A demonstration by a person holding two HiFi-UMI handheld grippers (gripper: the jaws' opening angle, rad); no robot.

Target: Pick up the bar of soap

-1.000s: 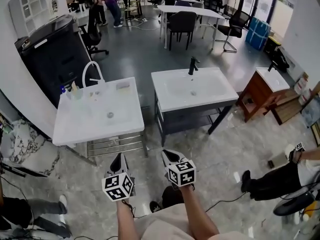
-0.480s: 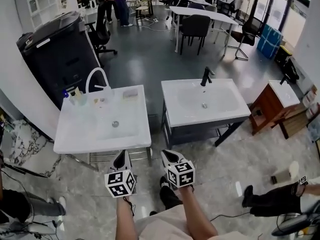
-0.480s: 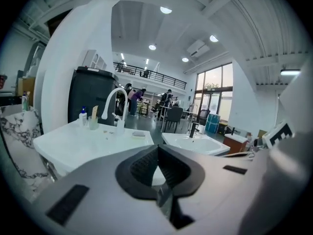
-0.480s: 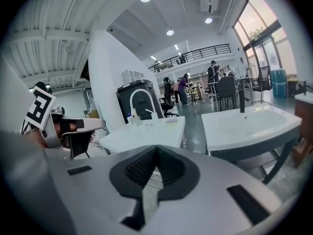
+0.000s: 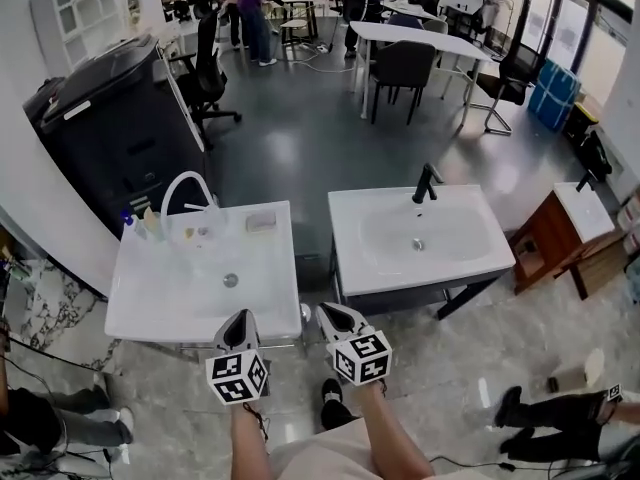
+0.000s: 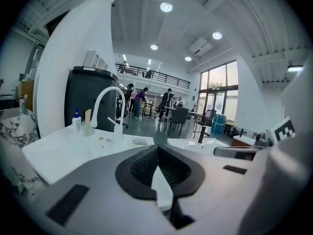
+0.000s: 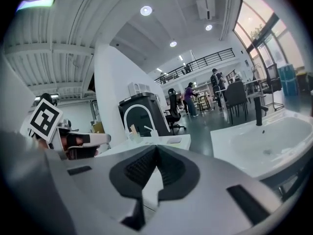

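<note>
Since a second ago the whole floor has slid down my head view: I am walking up to the two sinks, and they sit much lower and nearer in frame. The left sink (image 5: 150, 308), the white one with the arched white tap (image 5: 185, 193), had a broad strip of marbled floor between its front edge and my tools. That strip is gone, and the front edge now lies just under the tips. The right sink (image 5: 470, 258) with the black tap (image 5: 428, 182) has shifted the same way and stays off to my right.

Both tools have come forward with me, side by side and pointing slightly down. The left hand-held gripper (image 5: 238, 320) has its jaws together, tips meeting with nothing between them. The right hand-held gripper (image 5: 332, 314) is shut too and empty.

The bar of soap (image 5: 261, 222) has not moved. It lies flat on the back part of the left sink's surface, right of the white tap and well apart from the small bottles (image 5: 140, 226) at the far left corner.

I judge this as the approach only. The soap is now ahead and near reach, but still across the basin from both tips, and whichever tool takes it must open first.
</note>
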